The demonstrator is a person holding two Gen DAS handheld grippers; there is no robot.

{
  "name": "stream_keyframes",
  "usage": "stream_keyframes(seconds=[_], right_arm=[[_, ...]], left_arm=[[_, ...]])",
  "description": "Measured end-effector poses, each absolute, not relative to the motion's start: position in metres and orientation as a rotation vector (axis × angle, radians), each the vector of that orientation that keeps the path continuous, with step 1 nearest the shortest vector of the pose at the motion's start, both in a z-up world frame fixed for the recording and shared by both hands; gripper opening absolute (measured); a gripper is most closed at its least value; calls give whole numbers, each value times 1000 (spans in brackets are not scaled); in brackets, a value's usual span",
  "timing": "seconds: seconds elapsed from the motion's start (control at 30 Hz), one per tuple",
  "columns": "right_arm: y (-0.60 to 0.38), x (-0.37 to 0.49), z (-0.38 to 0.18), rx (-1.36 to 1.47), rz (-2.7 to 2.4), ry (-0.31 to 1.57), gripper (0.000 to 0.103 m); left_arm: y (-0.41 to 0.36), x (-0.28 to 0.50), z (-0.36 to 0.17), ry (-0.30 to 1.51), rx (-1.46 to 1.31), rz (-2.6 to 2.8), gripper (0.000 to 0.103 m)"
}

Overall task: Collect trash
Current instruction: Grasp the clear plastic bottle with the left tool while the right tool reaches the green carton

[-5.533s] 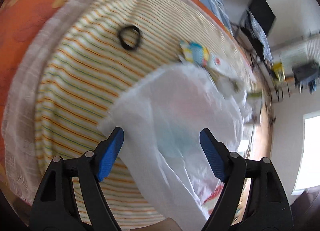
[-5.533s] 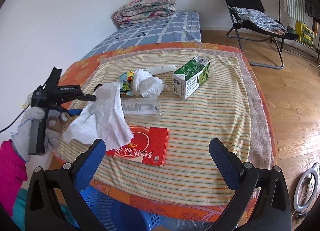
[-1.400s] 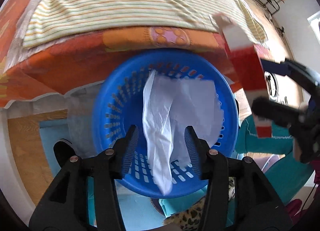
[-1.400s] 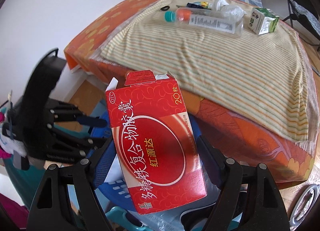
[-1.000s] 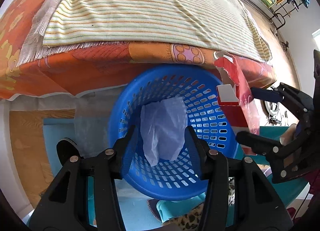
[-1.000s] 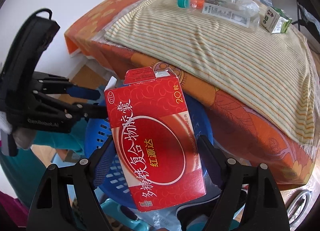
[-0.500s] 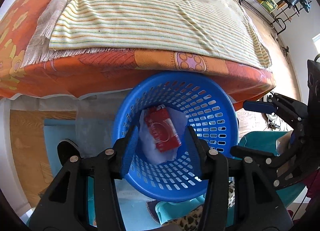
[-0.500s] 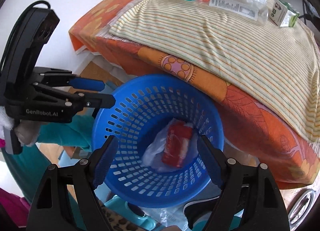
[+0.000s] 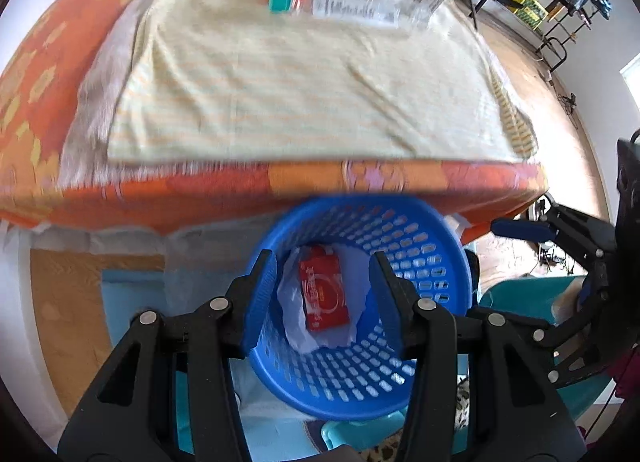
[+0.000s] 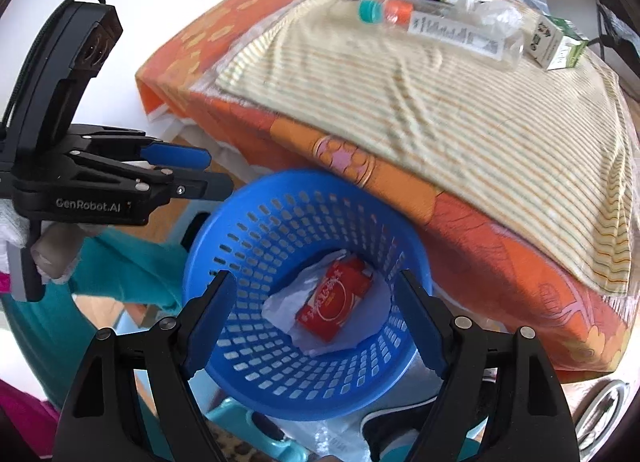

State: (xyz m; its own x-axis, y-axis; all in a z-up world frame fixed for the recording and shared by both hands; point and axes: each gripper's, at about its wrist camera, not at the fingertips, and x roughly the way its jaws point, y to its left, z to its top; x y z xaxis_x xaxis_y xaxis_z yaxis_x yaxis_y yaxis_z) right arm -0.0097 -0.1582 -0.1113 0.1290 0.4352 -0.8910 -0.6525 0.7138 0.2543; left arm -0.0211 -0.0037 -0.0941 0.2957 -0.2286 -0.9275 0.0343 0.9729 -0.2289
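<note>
Now that the red box [image 10: 334, 304] lies on the white bag [image 10: 286, 306] in the blue basket [image 10: 248, 230], both my grippers — left gripper [image 9: 322, 300] half-open, right gripper [image 10: 314, 320] wide — hang empty; bottle [image 10: 440, 28] at twelve o'clock comes next.

Both views are bright with soft daylight, and shadows are weak. In the left wrist view the striped cloth [image 9: 304, 94] is washed out and smeared by motion blur, and the plastic bottle [image 9: 344, 6] on it is indistinct, while the blue basket [image 9: 436, 262] stays fairly sharp. The right wrist view is crisper, with slight softness on the bed's orange cover [image 10: 460, 222]. Fisheye distortion bows the bed edges, and dark vignetting rings both frames' corners.
</note>
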Motion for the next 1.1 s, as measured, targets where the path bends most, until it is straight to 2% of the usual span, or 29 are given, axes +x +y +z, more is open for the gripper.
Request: stream_keyframes(seconds=[0.5,1.1], right_arm=[[-194,30,-78,-83,685,1132,81],[-225,94,-39,8,569,1068,81]], left_arm=[[-23,71,-21,1045,-93,-283,49],[-34,185,-34,1058,-137,-335,49]])
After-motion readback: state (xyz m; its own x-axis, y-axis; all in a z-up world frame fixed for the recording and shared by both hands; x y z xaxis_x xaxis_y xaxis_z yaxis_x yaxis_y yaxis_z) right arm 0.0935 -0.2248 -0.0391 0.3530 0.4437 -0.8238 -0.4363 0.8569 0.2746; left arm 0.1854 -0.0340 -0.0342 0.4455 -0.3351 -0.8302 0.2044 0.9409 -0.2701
